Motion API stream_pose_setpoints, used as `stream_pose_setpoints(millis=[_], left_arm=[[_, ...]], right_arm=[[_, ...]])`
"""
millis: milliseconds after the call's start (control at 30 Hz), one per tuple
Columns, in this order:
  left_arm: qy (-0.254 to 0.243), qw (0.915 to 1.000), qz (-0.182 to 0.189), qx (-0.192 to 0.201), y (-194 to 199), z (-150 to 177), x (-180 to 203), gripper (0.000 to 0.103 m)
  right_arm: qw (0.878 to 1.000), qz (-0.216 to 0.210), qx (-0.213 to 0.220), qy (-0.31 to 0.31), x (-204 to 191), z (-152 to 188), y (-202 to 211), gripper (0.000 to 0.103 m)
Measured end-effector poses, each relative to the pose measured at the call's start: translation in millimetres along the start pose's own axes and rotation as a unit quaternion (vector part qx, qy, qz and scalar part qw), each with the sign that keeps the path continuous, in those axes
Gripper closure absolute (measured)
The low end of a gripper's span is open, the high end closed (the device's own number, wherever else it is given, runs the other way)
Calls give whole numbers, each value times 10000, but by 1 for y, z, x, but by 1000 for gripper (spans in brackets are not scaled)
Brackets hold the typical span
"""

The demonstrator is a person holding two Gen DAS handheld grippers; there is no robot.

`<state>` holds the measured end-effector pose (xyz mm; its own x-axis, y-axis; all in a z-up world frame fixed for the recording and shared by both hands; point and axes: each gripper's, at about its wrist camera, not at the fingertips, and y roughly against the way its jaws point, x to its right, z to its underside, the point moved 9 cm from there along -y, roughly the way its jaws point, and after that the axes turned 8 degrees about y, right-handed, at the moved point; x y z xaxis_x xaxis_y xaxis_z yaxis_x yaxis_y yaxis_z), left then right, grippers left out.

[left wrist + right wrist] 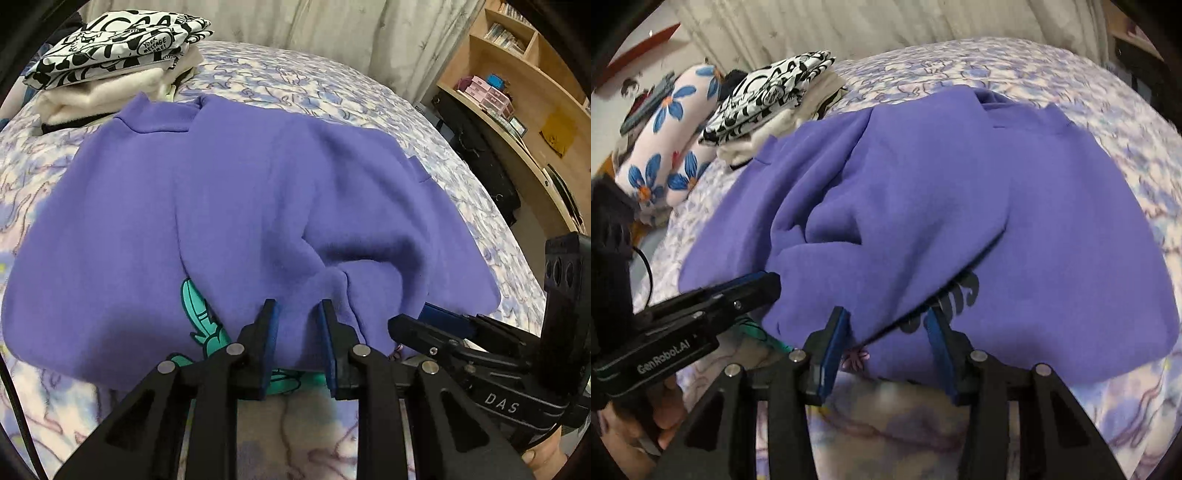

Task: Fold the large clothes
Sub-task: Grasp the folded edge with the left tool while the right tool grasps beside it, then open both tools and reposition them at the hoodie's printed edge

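I take the bed (332, 85) as my landmark: its patterned sheet fills both views, and the sweater (229, 206) lies across its middle, purple, already doubled over so that a thick fold runs along the edge near me. Behind the sweater, toward the far left corner of the bed, stands a stack (110, 62) of folded clothes, and in the right wrist view a pillow (676, 140) lies beside that stack. A shelf (517, 85) stands off the bed's right side.

The left gripper (297, 321) has its jaws close together and clamped on the near fold of the sweater. The right gripper (886, 325) has its jaws wider apart, with the hem between them; I cannot tell if the pads really press the cloth.

I judge the step is to lay this near edge down or carry it toward the collar. To do it well, I would keep both grippers level with each other, so the fold line stays straight, and smooth the bunched ridge in the middle.

For room, the far half of the bed past the collar is bare sheet. The stack is near the collar's left, so I would steer the fold away from it. The strip of sheet below the grippers is narrow.
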<state>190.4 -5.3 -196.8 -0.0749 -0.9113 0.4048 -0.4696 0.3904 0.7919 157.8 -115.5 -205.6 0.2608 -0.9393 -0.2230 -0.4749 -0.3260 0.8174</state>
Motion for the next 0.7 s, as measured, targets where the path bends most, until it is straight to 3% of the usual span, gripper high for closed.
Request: stream_pose_setpoints(millis=[300, 367, 700], left_arm=[[114, 9999, 33, 38, 25, 1, 13, 41], [78, 9997, -172, 128, 35, 1, 13, 23], [233, 9978, -462, 421, 91, 4, 3, 20]], right_arm=[[9998, 55, 151, -113, -4, 2, 26, 59], [9997, 81, 180, -106, -6, 3, 33, 59], [9988, 149, 471, 23, -26, 6, 78, 58]])
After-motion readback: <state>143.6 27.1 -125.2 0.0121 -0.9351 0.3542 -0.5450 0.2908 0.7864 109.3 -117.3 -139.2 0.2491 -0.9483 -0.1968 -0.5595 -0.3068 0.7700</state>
